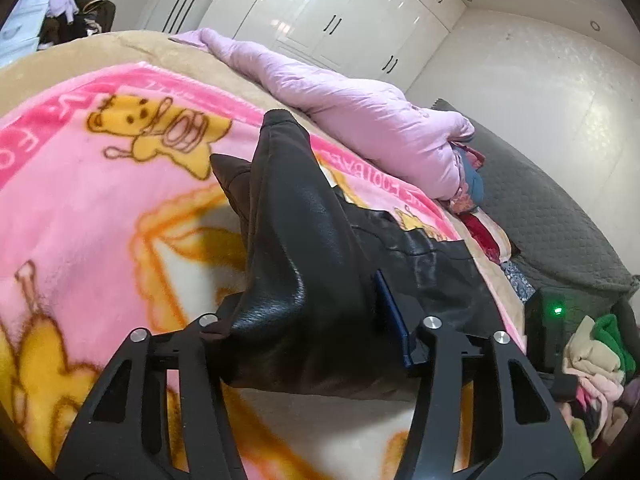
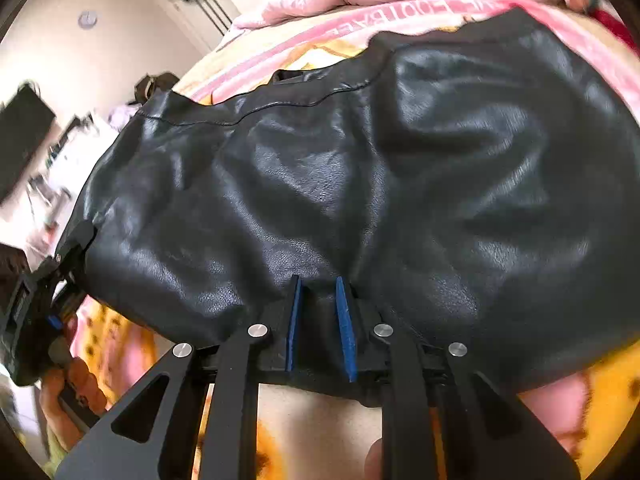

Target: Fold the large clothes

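Note:
A black leather garment (image 1: 288,220) (image 2: 440,160) lies crumpled on a pink cartoon blanket (image 1: 100,200) (image 2: 600,400) spread over a bed. My left gripper (image 1: 308,300) is closed around a bunched end of the leather. The bunch fills the gap and hides the left finger, and one blue pad (image 1: 390,316) presses its side. In the right wrist view that same left gripper (image 2: 60,264) holds the garment's left end raised off the blanket. My right gripper (image 2: 318,280) pinches a fold of the near hem between its two blue pads (image 2: 294,320).
A lilac quilt (image 1: 360,108) is heaped along the bed's far side, and a grey quilted cover (image 1: 540,208) lies beyond it. White wardrobes (image 1: 340,12) line the back wall. A pile of mixed clothes (image 1: 600,360) and a black device with a green light (image 1: 556,312) sit at right.

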A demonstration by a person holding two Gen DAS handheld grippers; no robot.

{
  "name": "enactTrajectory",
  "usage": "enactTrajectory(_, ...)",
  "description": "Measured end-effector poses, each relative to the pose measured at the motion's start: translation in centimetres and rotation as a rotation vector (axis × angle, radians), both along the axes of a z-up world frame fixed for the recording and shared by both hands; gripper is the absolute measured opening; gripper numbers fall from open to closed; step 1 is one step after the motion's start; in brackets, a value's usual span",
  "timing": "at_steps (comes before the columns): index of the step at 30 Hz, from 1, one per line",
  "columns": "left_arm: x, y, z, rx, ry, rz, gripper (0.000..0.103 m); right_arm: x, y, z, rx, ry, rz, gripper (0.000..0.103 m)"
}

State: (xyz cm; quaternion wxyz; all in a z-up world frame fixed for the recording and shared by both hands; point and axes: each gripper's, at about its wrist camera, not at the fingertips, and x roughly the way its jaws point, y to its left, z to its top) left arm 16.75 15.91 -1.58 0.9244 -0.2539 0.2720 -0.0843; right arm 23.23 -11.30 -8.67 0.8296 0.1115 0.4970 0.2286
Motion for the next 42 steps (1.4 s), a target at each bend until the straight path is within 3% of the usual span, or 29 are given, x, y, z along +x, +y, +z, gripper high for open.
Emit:
enactTrajectory(9,-0.1,-4.4,5.6,0.088,-0.075,-0.031,0.030,0.6,-3.0,-0.3,0.169,0.086,-0.045,0.017)
enactTrajectory(19,1.9,-13.3,8.5,0.213,-0.125,-0.128,0.022,0.1,-13.3,5.1,0.325,-0.041,-0.241,0.022)
enactTrajectory(21,2.5,-15.6,8.5,0.258,-0.132,-0.156,0.022,-0.6,-15.9,6.0,0.346,-0.069,-0.297,0.028)
enactTrajectory(24,3.5,-18.4,7.4,0.295,-0.122,-0.197,0.022,-0.7,-18.7,6.2,0.446,-0.067,-0.308,0.047)
enactTrajectory(27,3.5,-20.2,6.3,0.306,-0.125,-0.217,0.022,-0.1,-18.7,6.3,0.526,-0.029,-0.225,0.064)
enactTrajectory(29,3.2,-21.4,5.8,0.330,-0.134,-0.227,0.022,1.9,-17.6,7.3,0.546,0.015,-0.156,0.087)
enactTrajectory(32,2.6,-22.5,5.2,0.361,-0.143,-0.241,0.022,4.2,-15.3,8.6,0.538,0.047,-0.092,0.089)
enactTrajectory(37,2.0,-22.8,4.9,0.379,-0.158,-0.251,0.022,8.6,-9.6,10.7,0.275,0.087,-0.025,0.090)
enactTrajectory(42,1.6,-22.4,4.7,0.372,-0.167,-0.247,0.022,9.4,-4.1,12.6,0.078,0.093,0.078,0.091)
